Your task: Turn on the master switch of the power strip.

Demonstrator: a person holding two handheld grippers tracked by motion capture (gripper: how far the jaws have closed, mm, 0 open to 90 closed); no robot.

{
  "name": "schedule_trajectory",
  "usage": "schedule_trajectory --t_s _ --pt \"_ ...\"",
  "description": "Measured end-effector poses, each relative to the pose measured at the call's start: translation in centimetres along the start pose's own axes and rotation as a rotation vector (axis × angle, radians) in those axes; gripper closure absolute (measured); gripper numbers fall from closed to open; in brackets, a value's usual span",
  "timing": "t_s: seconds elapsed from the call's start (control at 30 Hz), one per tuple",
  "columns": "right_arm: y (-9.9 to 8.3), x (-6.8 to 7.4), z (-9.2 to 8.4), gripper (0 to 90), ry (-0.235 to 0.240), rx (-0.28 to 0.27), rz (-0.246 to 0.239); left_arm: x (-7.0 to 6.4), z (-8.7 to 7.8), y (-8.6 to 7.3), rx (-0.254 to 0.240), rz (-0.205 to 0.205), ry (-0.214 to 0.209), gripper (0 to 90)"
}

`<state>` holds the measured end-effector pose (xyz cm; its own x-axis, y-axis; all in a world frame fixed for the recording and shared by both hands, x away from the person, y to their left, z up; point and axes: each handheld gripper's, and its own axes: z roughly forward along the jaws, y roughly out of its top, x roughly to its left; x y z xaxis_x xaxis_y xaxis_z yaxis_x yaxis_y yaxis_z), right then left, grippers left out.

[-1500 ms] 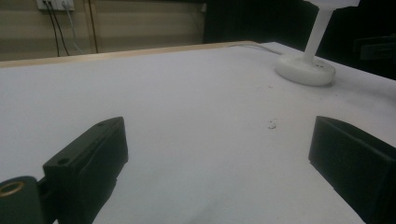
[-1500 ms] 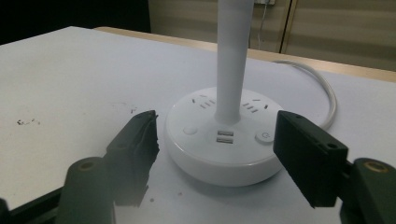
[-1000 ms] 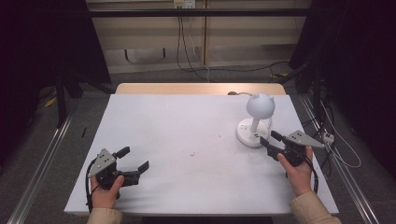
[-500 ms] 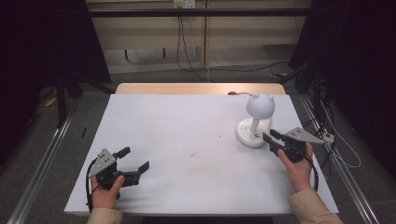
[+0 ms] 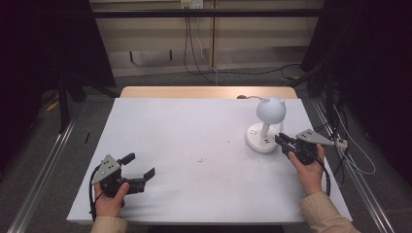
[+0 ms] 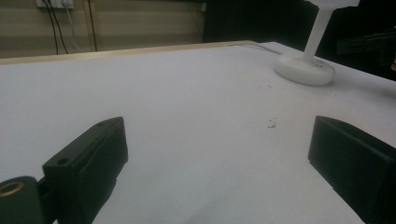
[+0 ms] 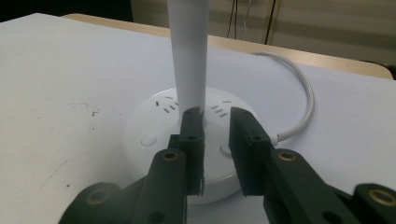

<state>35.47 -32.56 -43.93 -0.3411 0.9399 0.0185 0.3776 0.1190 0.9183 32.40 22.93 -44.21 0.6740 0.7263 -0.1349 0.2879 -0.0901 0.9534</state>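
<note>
A white desk lamp with a round head, thin stem and disc base stands at the table's right. My right gripper points at that base from the right. In the right gripper view its jaws hover over the base just in front of the stem. They have just been closing and stand a narrow gap apart with nothing between them. My left gripper rests near the front left edge, open wide and empty. From the left gripper view, the lamp base lies far off.
The white table has a wooden strip along its far edge. The lamp's white cable curls off the back of the base. Small dark specks dot the middle. Loose cables lie on the floor to the right.
The right gripper has edged toward the lamp base and its jaws have narrowed. The left gripper has stayed put.
</note>
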Motion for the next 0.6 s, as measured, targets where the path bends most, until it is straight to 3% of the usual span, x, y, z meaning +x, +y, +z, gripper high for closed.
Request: schedule_trajectory --t_s 0.6 --pt "0.17 -0.51 0.78 83.4 -0.009 0.018 0.009 0.02 0.01 -0.01 0.003 0.004 -0.002 4.5"
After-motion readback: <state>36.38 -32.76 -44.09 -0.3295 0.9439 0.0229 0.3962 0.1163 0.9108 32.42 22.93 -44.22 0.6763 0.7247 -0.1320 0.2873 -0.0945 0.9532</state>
